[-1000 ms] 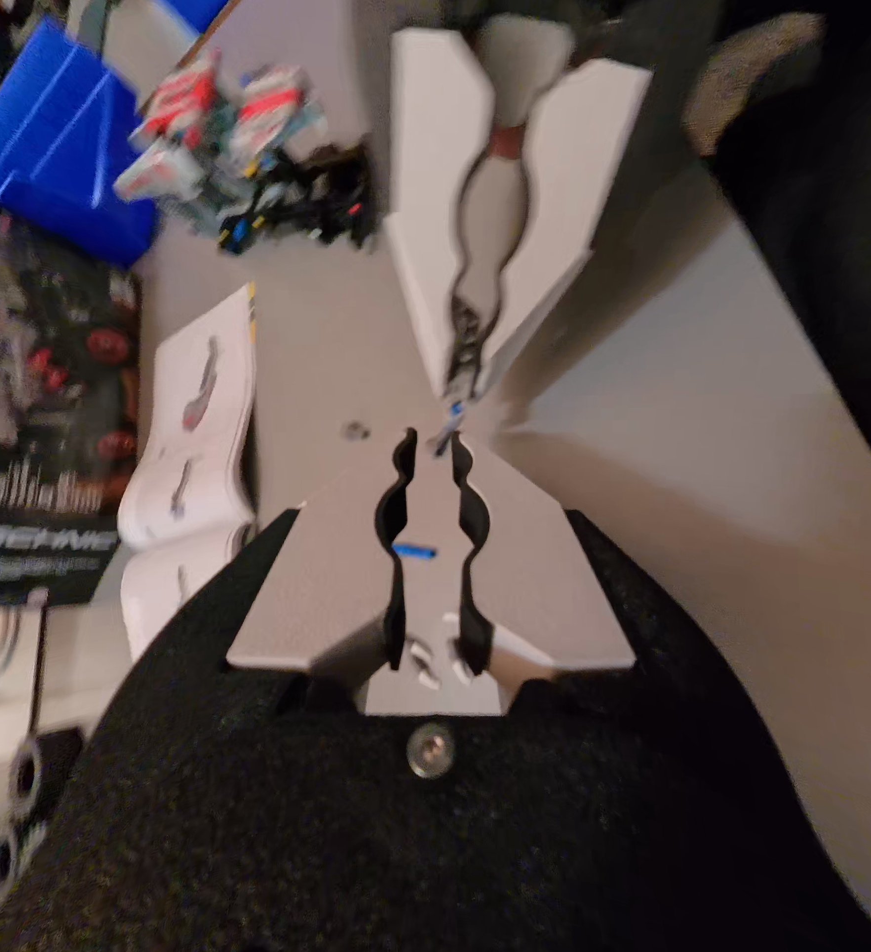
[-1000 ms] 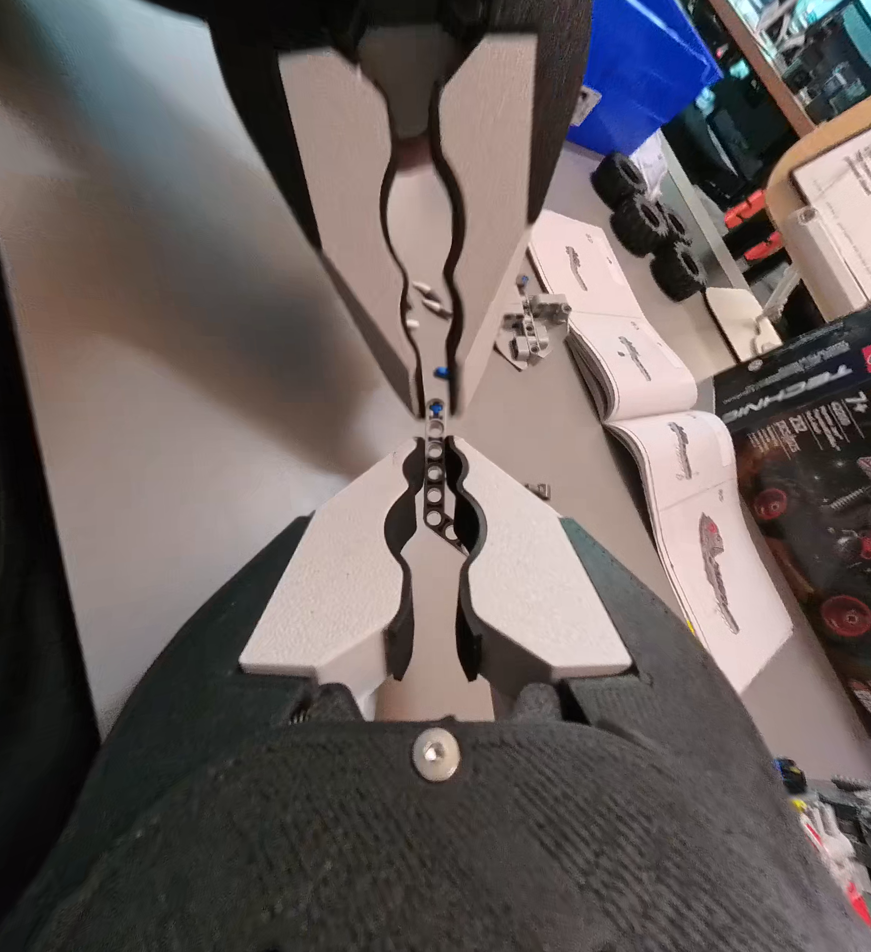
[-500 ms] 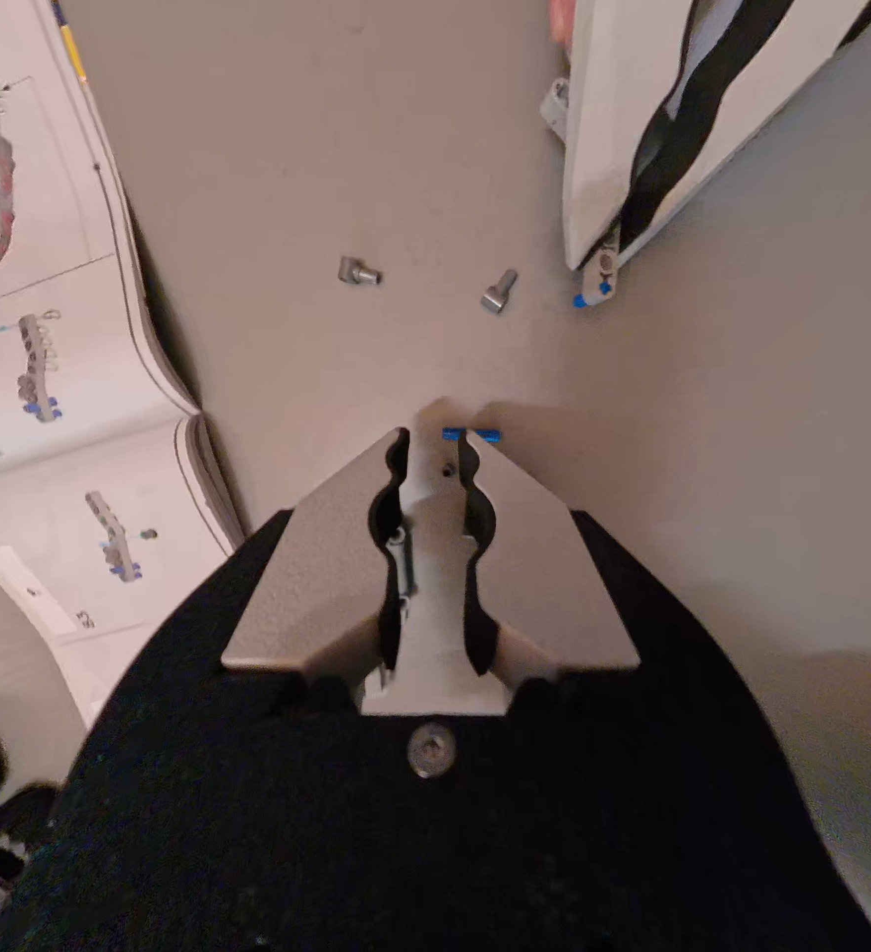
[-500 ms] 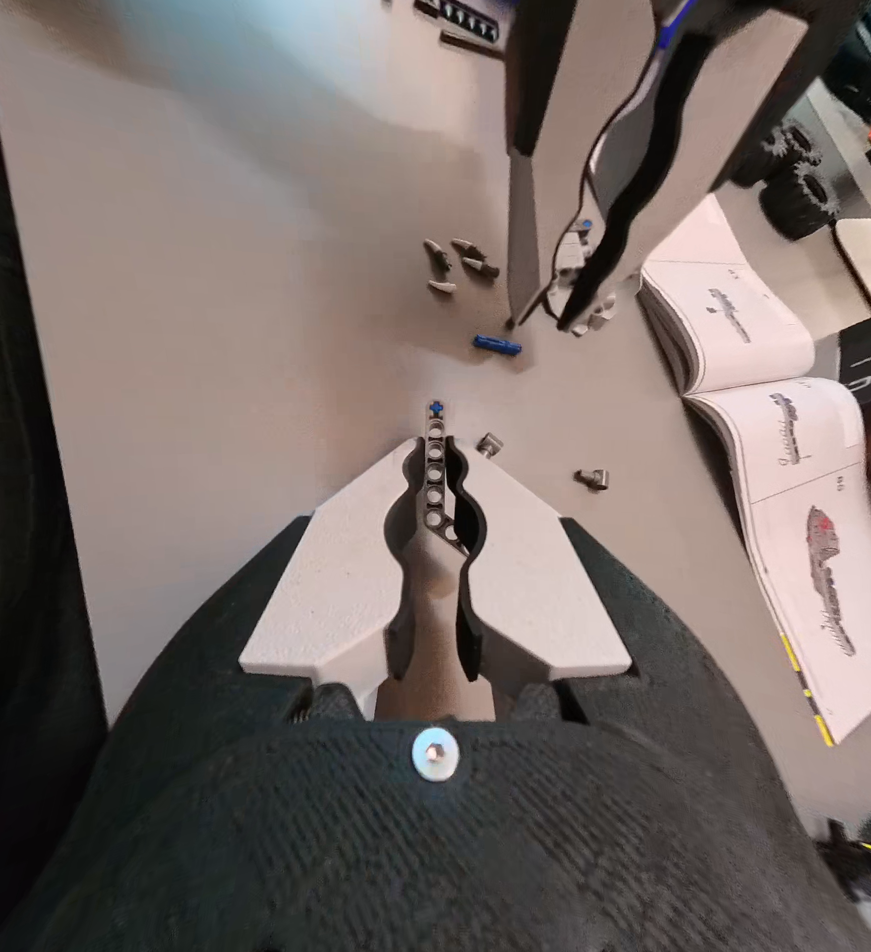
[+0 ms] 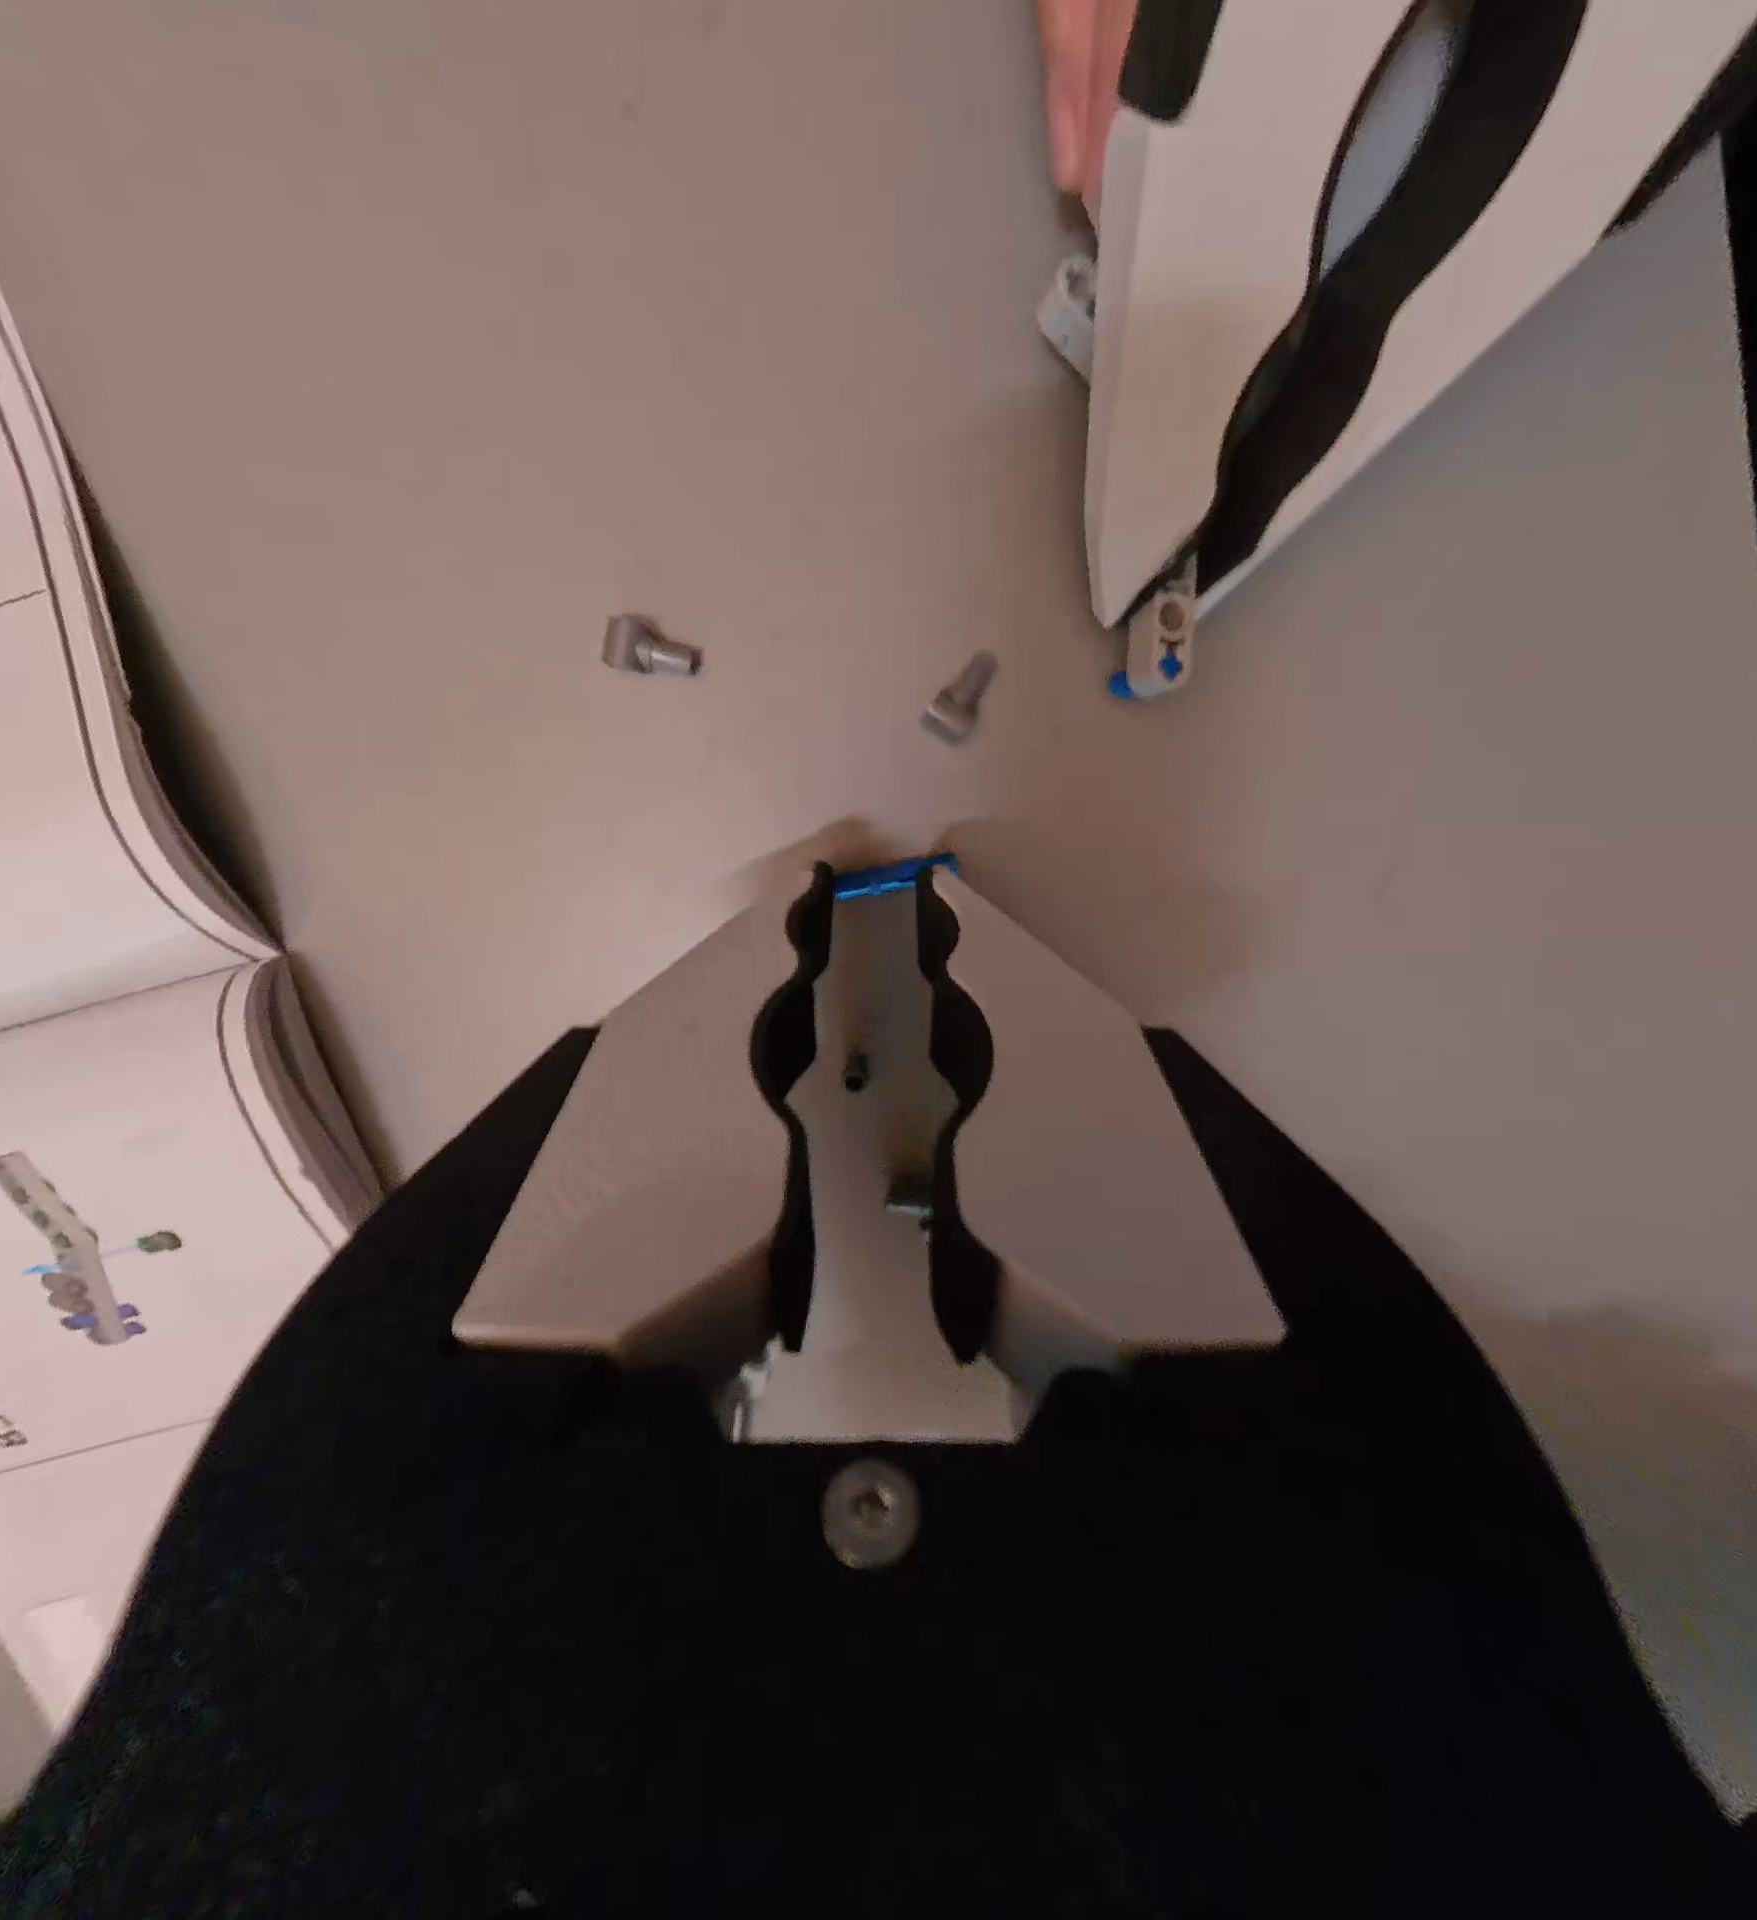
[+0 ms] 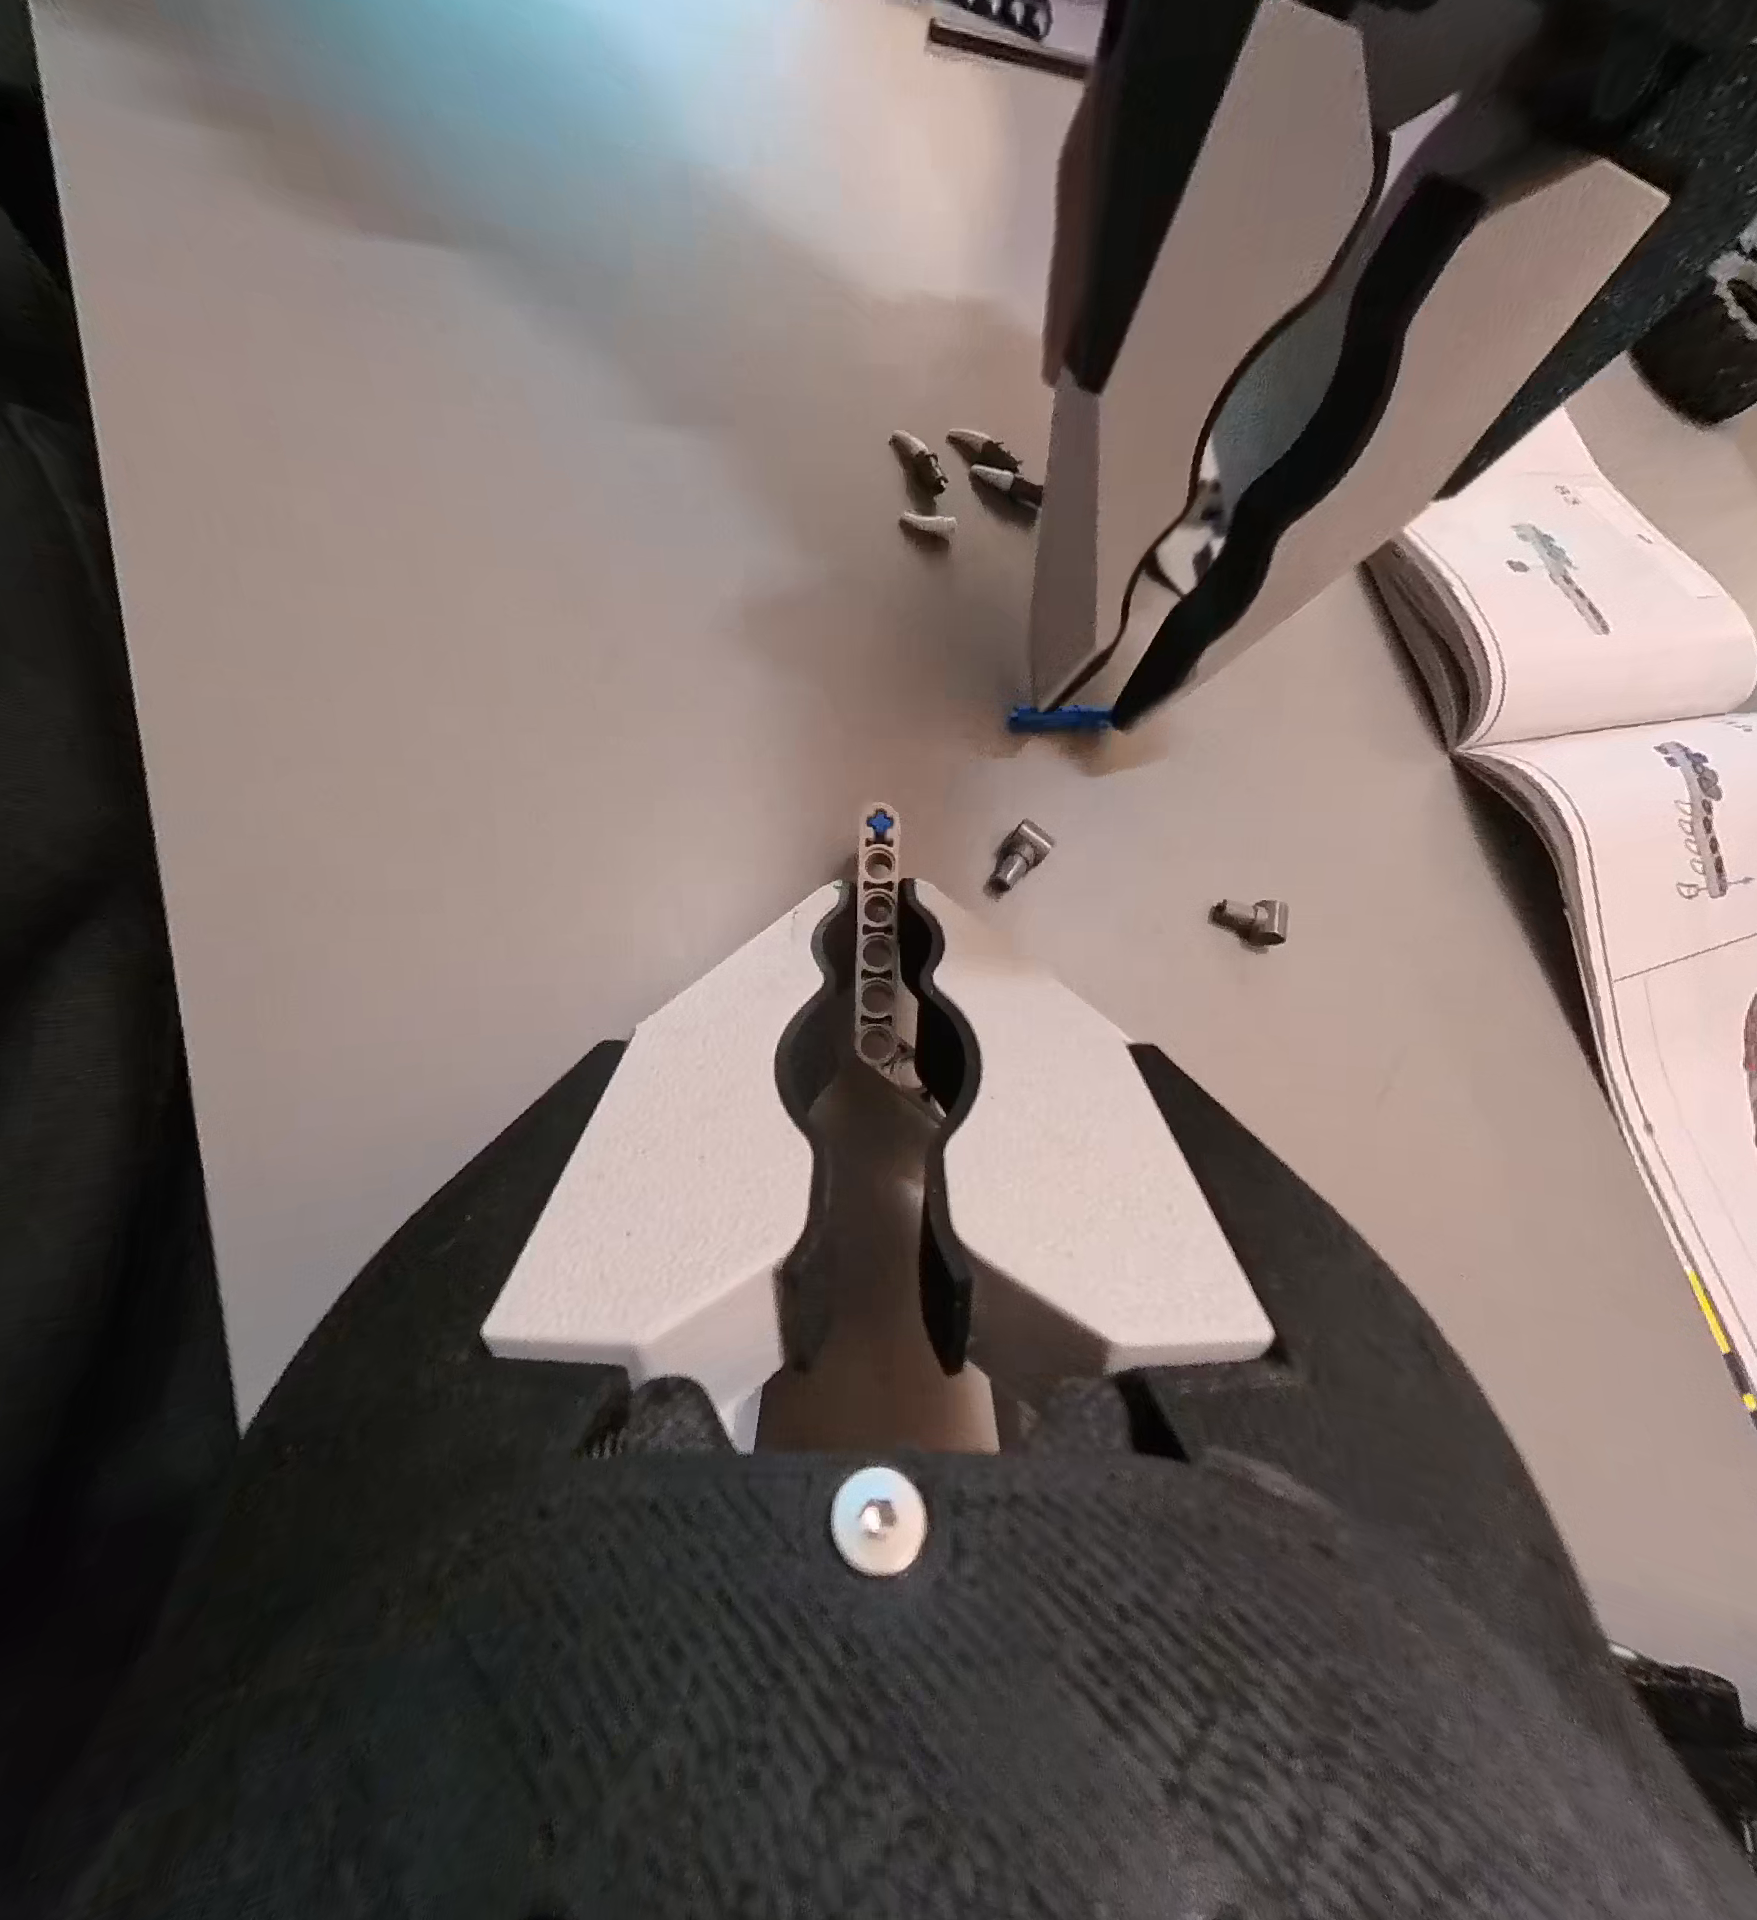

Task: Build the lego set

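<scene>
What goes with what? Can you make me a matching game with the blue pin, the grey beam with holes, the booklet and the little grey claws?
Things:
1. blue pin
2. grey beam with holes
3. booklet
4. little grey claws

Places:
A. lying open, off to one side
B. clamped in the right gripper
C. between the fingertips of the left gripper
D. loose in a small bunch on the table

Pairs: 1-C, 2-B, 3-A, 4-D
</scene>
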`<move>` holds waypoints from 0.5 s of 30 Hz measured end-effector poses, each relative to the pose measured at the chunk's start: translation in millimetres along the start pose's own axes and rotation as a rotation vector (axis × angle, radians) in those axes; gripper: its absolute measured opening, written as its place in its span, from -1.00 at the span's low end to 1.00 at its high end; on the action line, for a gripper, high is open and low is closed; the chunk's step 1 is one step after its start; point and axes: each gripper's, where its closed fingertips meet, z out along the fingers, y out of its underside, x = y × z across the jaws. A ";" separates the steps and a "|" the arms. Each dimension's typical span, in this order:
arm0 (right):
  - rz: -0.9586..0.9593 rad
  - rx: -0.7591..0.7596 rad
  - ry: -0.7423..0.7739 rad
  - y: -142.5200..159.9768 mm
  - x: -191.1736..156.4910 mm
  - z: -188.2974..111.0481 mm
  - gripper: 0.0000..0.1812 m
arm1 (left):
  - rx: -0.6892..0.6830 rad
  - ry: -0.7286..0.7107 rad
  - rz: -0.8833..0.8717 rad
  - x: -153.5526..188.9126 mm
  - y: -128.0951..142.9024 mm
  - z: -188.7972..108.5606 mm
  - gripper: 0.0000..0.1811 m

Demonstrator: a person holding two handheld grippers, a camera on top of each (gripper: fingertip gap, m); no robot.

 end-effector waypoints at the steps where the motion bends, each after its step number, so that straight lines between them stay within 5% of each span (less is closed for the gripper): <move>1: -0.001 -0.005 0.003 1.3 0.6 -0.3 -0.94 | 0.019 -0.009 -0.017 1.1 -2.7 1.0 -0.80; 7: 0.015 0.003 -0.021 3.1 0.0 -3.7 -0.94 | 0.152 -0.004 0.177 6.9 -13.3 -15.2 -0.82; 15: 0.090 -0.011 -0.098 5.6 -1.7 -3.3 -0.94 | 0.061 0.110 0.440 5.5 -6.6 1.8 -0.84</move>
